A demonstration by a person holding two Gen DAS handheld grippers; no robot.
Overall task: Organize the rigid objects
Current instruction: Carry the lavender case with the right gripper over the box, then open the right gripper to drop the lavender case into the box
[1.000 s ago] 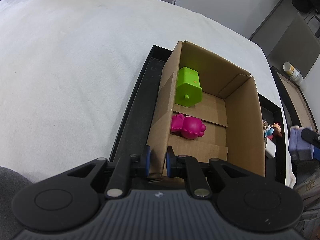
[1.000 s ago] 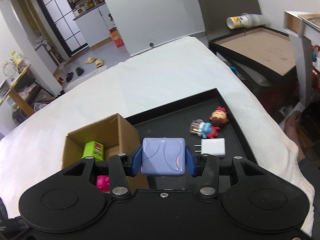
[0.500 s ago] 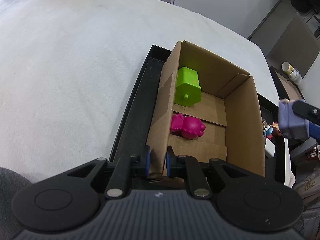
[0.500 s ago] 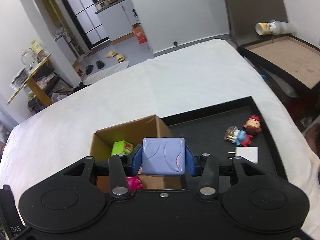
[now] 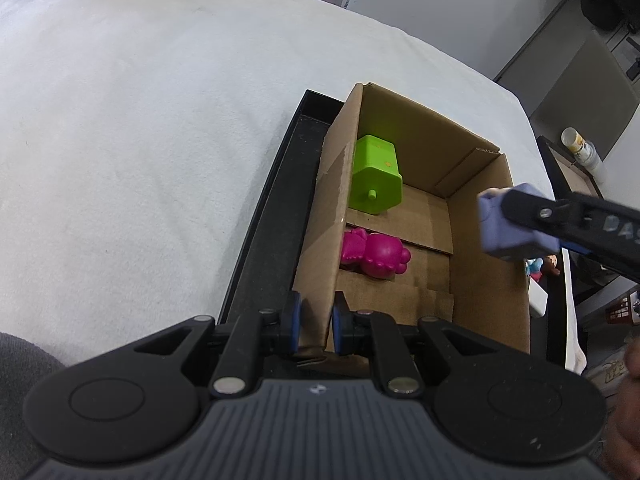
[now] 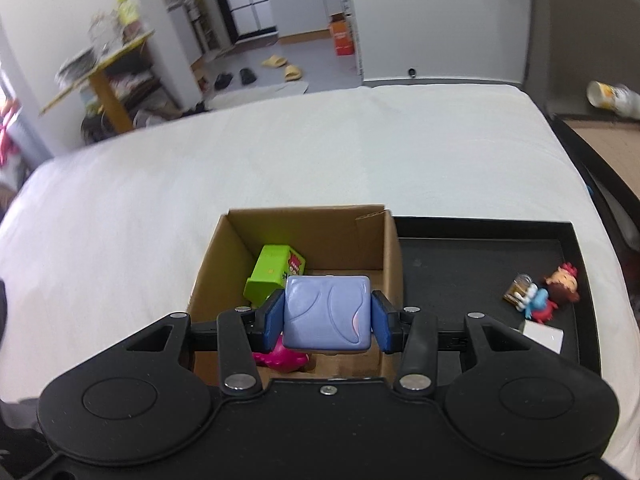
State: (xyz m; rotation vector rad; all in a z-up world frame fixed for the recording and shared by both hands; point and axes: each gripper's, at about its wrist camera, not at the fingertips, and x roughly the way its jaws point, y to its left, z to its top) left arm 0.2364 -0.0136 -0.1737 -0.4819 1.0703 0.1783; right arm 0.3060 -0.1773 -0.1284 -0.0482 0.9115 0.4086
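Nearest to us, our left gripper point(image 5: 314, 322) is clamped on the near wall of the cardboard box point(image 5: 486, 280), its blue pads pinching the cardboard edge exactly as they did a second ago; that hand has not shifted. Our right gripper point(image 6: 327, 322) pinches a lavender-blue block point(image 6: 326, 314) between its pads, and it has travelled: a second ago it hung over the black tray point(image 6: 472, 260) beside the box, and now the block sits above the box's open top, in from the box's right wall in the left wrist view. Inside the box, the pink bear figure point(image 5: 374, 254) lies near the front and the lime-green block point(image 5: 374, 178) behind it, both unmoved. To the right of the box, on the tray, the small doll figure point(image 6: 542, 294) and the white charger plug point(image 6: 544, 334) lie where they lay before. The box and tray rest on a white bedsheet point(image 6: 320, 152).
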